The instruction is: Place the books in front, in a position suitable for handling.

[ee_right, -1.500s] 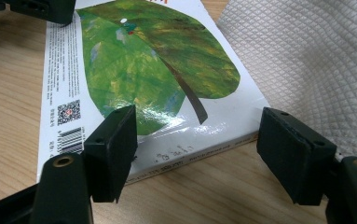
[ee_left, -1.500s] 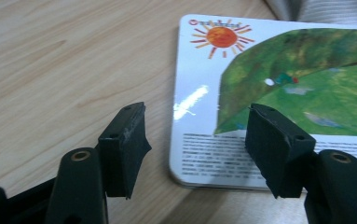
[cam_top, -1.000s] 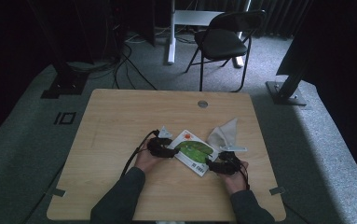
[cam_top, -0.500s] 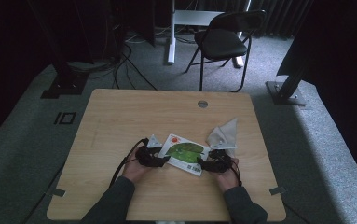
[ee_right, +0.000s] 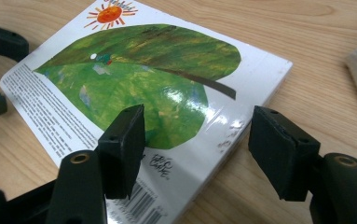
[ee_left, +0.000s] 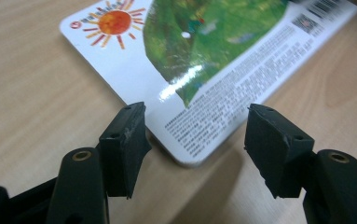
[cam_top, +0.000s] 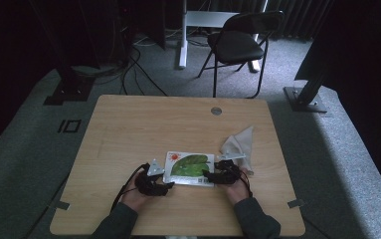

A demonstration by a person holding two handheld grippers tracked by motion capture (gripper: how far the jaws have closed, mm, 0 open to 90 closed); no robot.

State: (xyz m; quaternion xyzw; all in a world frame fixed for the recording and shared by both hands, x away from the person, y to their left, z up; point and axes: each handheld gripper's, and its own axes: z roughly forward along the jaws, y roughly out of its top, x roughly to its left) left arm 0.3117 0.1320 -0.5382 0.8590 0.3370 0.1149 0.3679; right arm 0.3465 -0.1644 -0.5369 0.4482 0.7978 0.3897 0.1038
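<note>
While both pairs of jaws stand wide apart and grip nothing, a board book lies flat on the wooden table between them. The left gripper has just been opening; a rounded corner of the book sits in its gap, untouched. The right gripper has just been closing, its jaws straddling the book's barcode edge without pressing. The glossy white cover shows a green leaf, an orange sun and small print. A white cloth lies just beside the book.
</note>
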